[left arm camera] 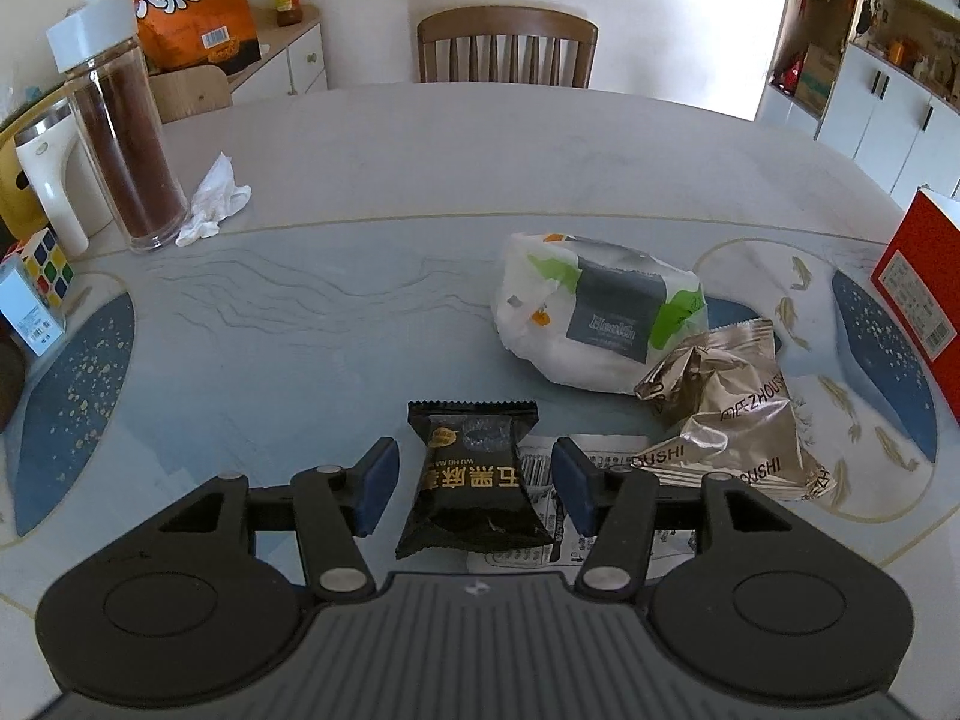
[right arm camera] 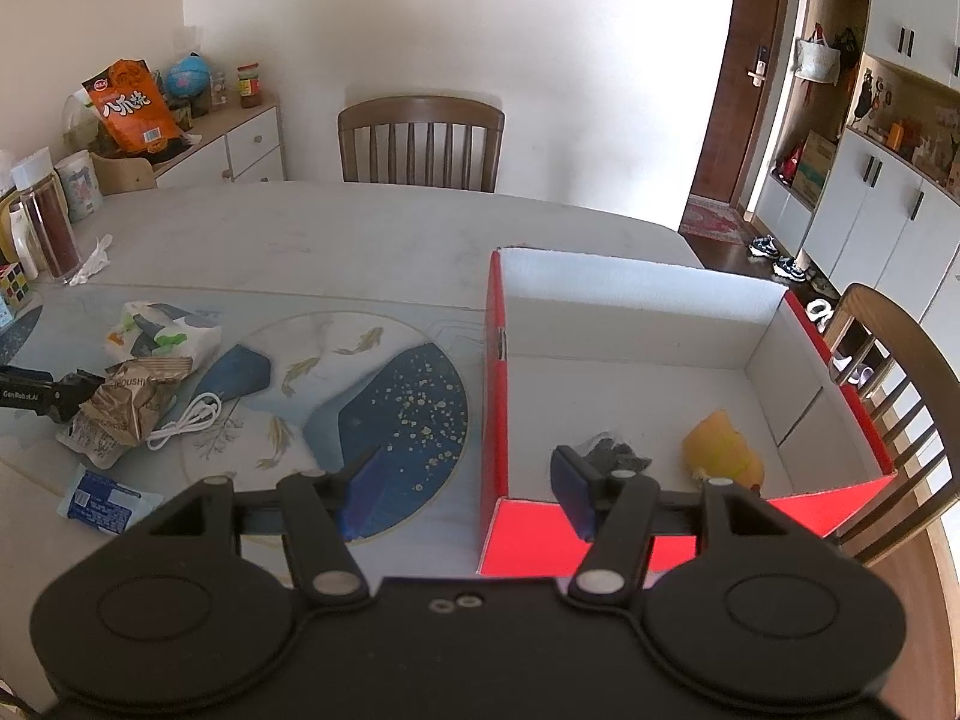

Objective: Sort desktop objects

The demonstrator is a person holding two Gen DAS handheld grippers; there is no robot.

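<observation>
My left gripper (left arm camera: 474, 483) is open, its blue pads on either side of a black snack packet (left arm camera: 474, 480) without touching it. The packet lies partly on a white printed packet (left arm camera: 543, 468). Beside them are a gold foil packet (left arm camera: 726, 420) and a white-and-green pack (left arm camera: 594, 312). My right gripper (right arm camera: 465, 489) is open and empty, straddling the left wall of the red box (right arm camera: 493, 372). The box holds a yellow toy (right arm camera: 723, 450) and a dark crumpled item (right arm camera: 615, 456). The left gripper shows in the right wrist view (right arm camera: 78, 396) by the packets.
A spice jar (left arm camera: 120, 138), white tissue (left arm camera: 216, 198), Rubik's cube (left arm camera: 48, 264) and white mug (left arm camera: 48, 180) stand at the table's left. A white cable (right arm camera: 186, 420) and blue-white packet (right arm camera: 105, 501) lie on the mat. Chairs stand behind (right arm camera: 420, 144) and right (right arm camera: 900, 396).
</observation>
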